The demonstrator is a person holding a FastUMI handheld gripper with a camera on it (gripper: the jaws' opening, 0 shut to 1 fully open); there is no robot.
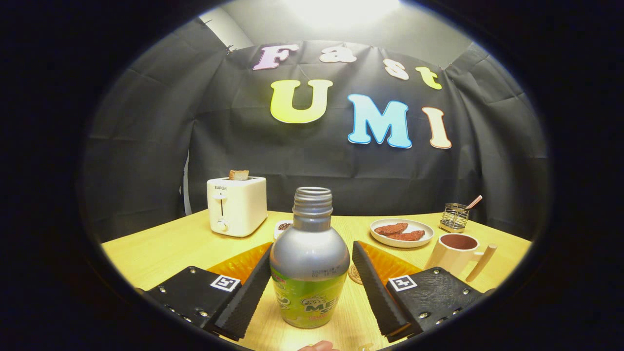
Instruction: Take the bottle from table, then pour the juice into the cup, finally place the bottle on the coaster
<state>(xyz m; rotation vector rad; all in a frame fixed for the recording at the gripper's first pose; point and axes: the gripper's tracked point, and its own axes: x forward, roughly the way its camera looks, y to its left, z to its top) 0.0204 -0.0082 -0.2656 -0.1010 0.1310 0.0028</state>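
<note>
Silver-topped bottle (pixel 310 263) upright on wooden table (pixel 161 251), uncapped, between gripper (pixel 310 287) fingers; left finger touches or nearly, right has a gap. Jaws fairly wide. Cup (pixel 456 252) at 2 o'clock, coaster (pixel 356 274) just right of bottle, toaster (pixel 237 204) at 11.

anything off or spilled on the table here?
Nothing spilled or tipped. The bottle stands upright, uncapped, between the open fingers of the gripper; the left finger looks to touch it, the right is apart. The cup is upright beyond the right finger.
</note>
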